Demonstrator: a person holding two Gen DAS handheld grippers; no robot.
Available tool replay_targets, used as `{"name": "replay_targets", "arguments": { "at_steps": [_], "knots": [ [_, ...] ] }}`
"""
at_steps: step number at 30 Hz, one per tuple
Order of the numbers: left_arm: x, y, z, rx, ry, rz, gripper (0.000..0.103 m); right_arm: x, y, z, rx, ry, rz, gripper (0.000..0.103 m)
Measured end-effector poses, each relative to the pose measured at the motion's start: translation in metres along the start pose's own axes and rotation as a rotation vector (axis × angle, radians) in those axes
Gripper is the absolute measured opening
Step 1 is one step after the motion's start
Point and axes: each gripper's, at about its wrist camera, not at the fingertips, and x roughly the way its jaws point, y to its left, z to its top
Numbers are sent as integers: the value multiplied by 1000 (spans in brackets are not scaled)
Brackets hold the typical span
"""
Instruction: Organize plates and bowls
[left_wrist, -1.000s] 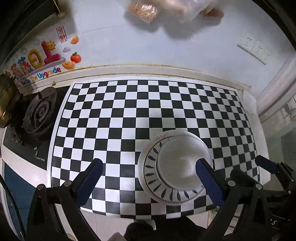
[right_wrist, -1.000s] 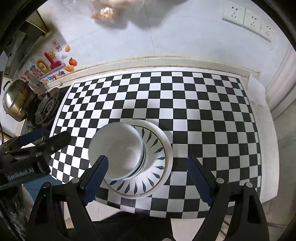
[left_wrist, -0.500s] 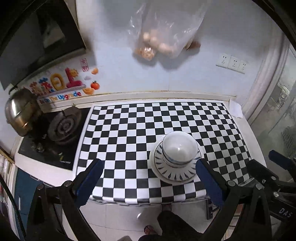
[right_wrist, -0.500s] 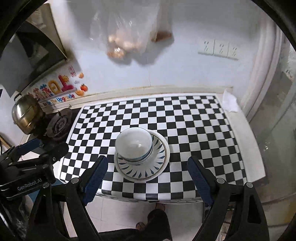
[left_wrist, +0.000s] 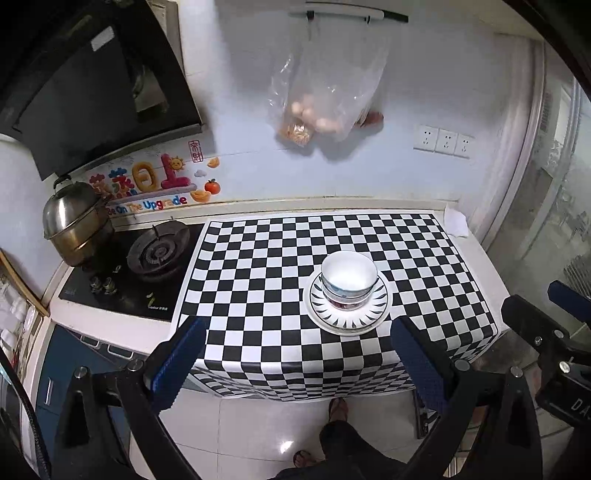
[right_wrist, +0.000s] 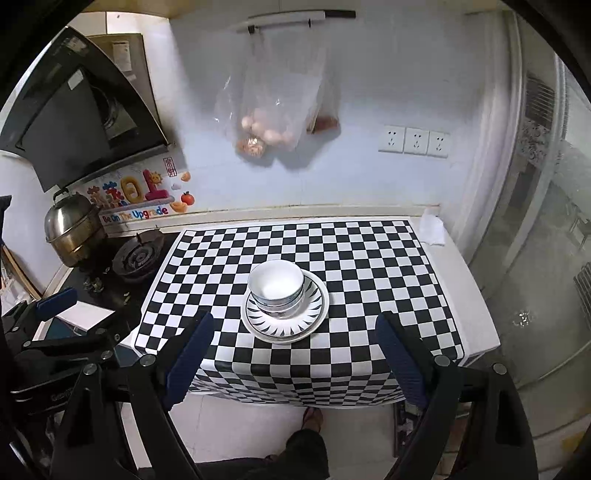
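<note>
A stack of white bowls with blue bands (left_wrist: 348, 277) (right_wrist: 276, 285) sits on stacked white plates with dark leaf marks on the rim (left_wrist: 347, 320) (right_wrist: 286, 325), on the black-and-white checkered counter (left_wrist: 258, 280) (right_wrist: 362, 273). My left gripper (left_wrist: 299, 363) hangs open well above and in front of the counter's front edge, with nothing between its blue pads. My right gripper (right_wrist: 293, 363) is open too, high and back from the stack, empty. Each gripper shows at the edge of the other's view.
A gas stove (left_wrist: 155, 251) and a steel pot (left_wrist: 75, 221) stand left of the checkered mat. A clear bag of eggs (left_wrist: 325, 92) hangs on the wall above wall sockets (left_wrist: 445, 142). A folded white cloth (right_wrist: 432, 229) lies at the back right corner. A person's sandalled foot (left_wrist: 338, 408) shows on the floor tiles.
Both grippers have pulled up and back from just above the stack to beyond the counter's front edge. The stack stays put and looks much smaller. Floor and range hood have come into view.
</note>
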Motion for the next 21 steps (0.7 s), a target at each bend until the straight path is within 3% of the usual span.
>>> {"name": "replay_targets", "arguments": {
  "at_steps": [8, 21],
  "knots": [
    [-23, 2, -15, -20, -32, -1, 102, -26, -3, -19, 3, -20, -11, 91],
    [-32, 2, -18, -20, -35, 13, 102, -37, -1, -20, 6, -44, -32, 92]
  ]
}}
